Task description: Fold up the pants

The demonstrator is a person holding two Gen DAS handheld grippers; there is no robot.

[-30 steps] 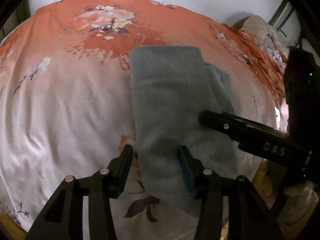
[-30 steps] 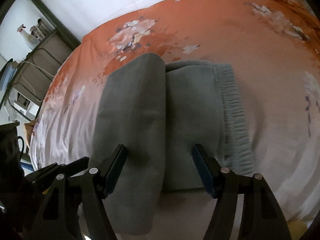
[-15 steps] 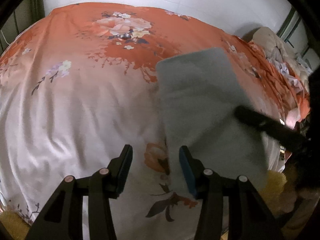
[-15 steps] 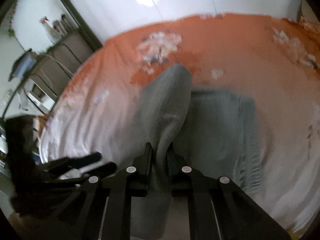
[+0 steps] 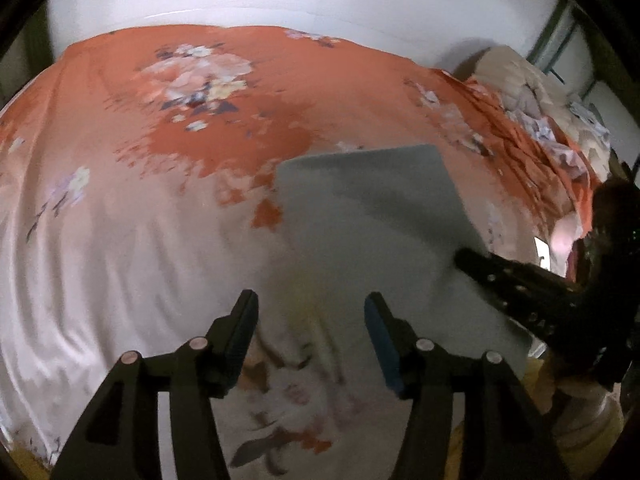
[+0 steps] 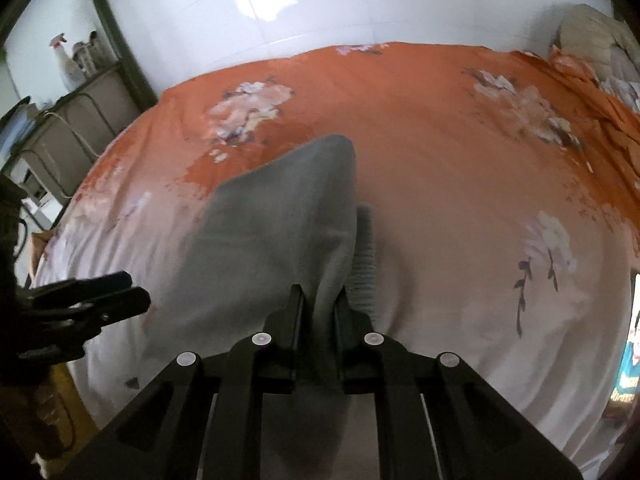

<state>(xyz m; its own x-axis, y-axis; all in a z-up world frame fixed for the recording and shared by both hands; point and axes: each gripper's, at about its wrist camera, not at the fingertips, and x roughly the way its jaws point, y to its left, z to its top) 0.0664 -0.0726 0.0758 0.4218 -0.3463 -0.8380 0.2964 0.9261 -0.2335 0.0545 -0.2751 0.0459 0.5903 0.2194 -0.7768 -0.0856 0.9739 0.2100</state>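
Pants (image 6: 280,216), grey and soft, are what I have in my right gripper (image 6: 320,300): its 2 fingers (image 6: 294,312) are pressed together on a gathered fold of the cloth, which rises from between the pads and fans out toward the far side of the bed (image 6: 460,168). Going left to right in the right wrist view, I see a shelf unit (image 6: 60,128) with a spray bottle (image 6: 66,60) by the white wall, then the tip of my left gripper (image 6: 96,296) just beside the near left edge of the cloth, then the pinched fold at centre, with the ribbed waistband (image 6: 364,264) peeking out just right of it and lying on the bedspread.

In the left wrist view the left gripper (image 5: 308,336) is spread and its jaws are opening; only the floral bedspread (image 5: 120,208) shows between the pads, blurred. The pants (image 5: 380,220) appear as a flat grey panel to the right of that gap, lifted at its near right side where the right gripper's black fingers (image 5: 504,276) hold it. A crumpled pile of bedding (image 5: 532,96) sits at the far right corner of the bed.
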